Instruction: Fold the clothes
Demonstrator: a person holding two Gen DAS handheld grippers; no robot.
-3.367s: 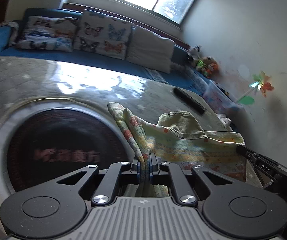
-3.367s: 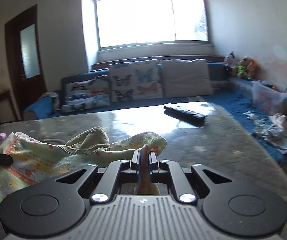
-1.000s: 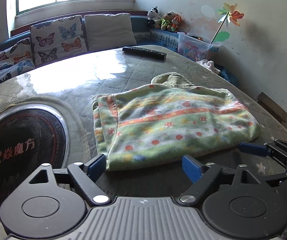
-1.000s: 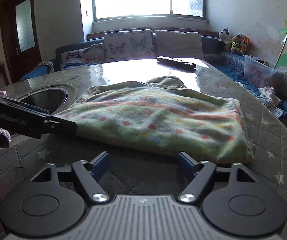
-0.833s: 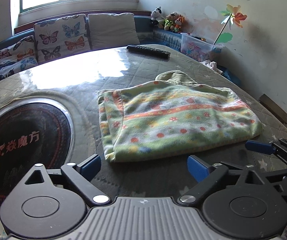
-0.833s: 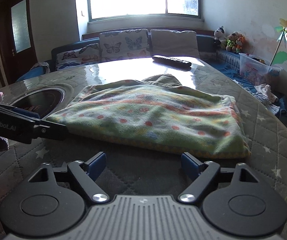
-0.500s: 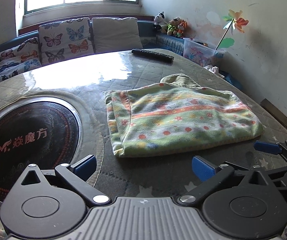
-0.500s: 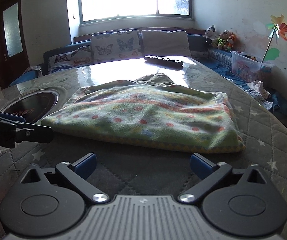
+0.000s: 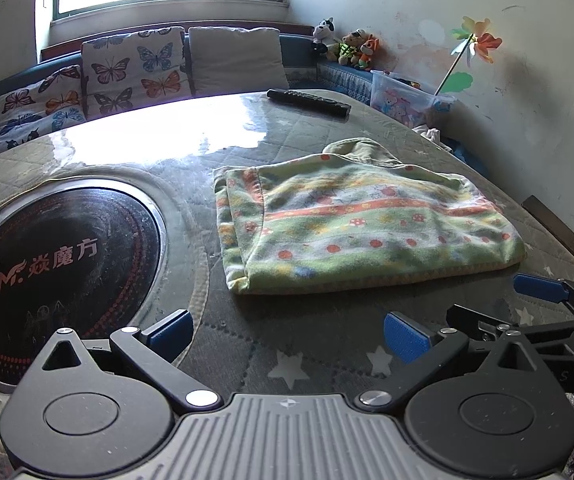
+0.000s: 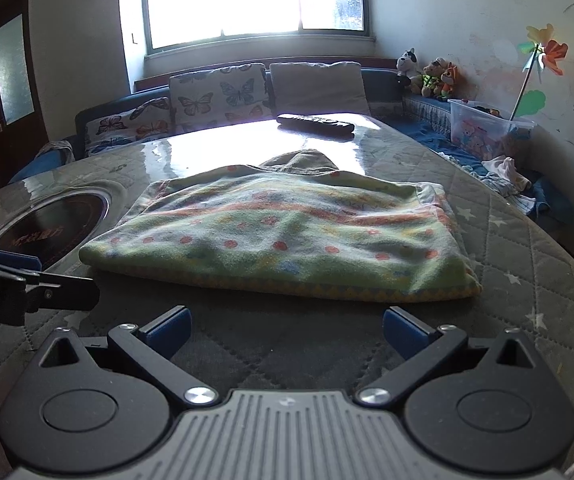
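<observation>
1. Left gripper sits low over the quilted table, blue fingertips spread wide, nothing between them.
2. Right gripper matches it: jaws wide apart, empty, just short of the cloth's near hem.
3. The garment, green fleece with orange stripes and red dots, lies folded flat on the table, dead ahead at 12 o'clock in the right wrist view and at about 1 o'clock from the left one.
4. An olive hood pokes out from its far edge.
5. In the left view, the right tool shows at 3 o'clock, one blue tip near the garment's right corner, not touching.
6. Round black cooktop with orange lettering is set into the table at 9 o'clock of the garment.
7. Remote control lies at the far table edge, well apart from the cloth.
8. Butterfly cushions line the sofa beyond; pinwheel at 2 o'clock by the wall.
</observation>
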